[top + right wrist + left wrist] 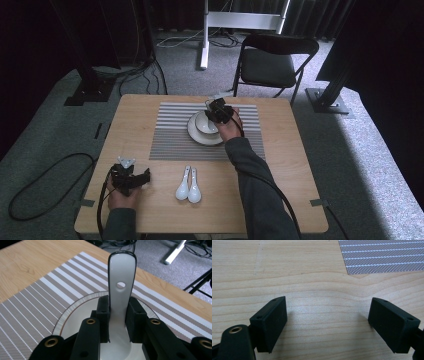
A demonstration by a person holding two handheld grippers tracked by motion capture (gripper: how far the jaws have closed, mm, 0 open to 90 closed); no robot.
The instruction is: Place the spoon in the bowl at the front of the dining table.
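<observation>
My right gripper (216,112) is shut on a white ceramic spoon (122,277). In the right gripper view the jaws pinch its handle from both sides, and the handle, with a small hole in it, points away from the camera. The gripper (119,320) holds it over a white bowl (202,124) that stands on a plate (75,310) with a thin brown rim line. The plate sits on a grey striped placemat (172,135). My left gripper (131,175) rests open near the table's front left, its jaws (328,320) wide apart over bare wood with nothing between them.
Two more white spoons (183,186) (194,189) lie side by side on the wood near the front edge, between my hands. A corner of the placemat (382,257) lies beyond the left gripper. A black folding chair (272,62) stands behind the table.
</observation>
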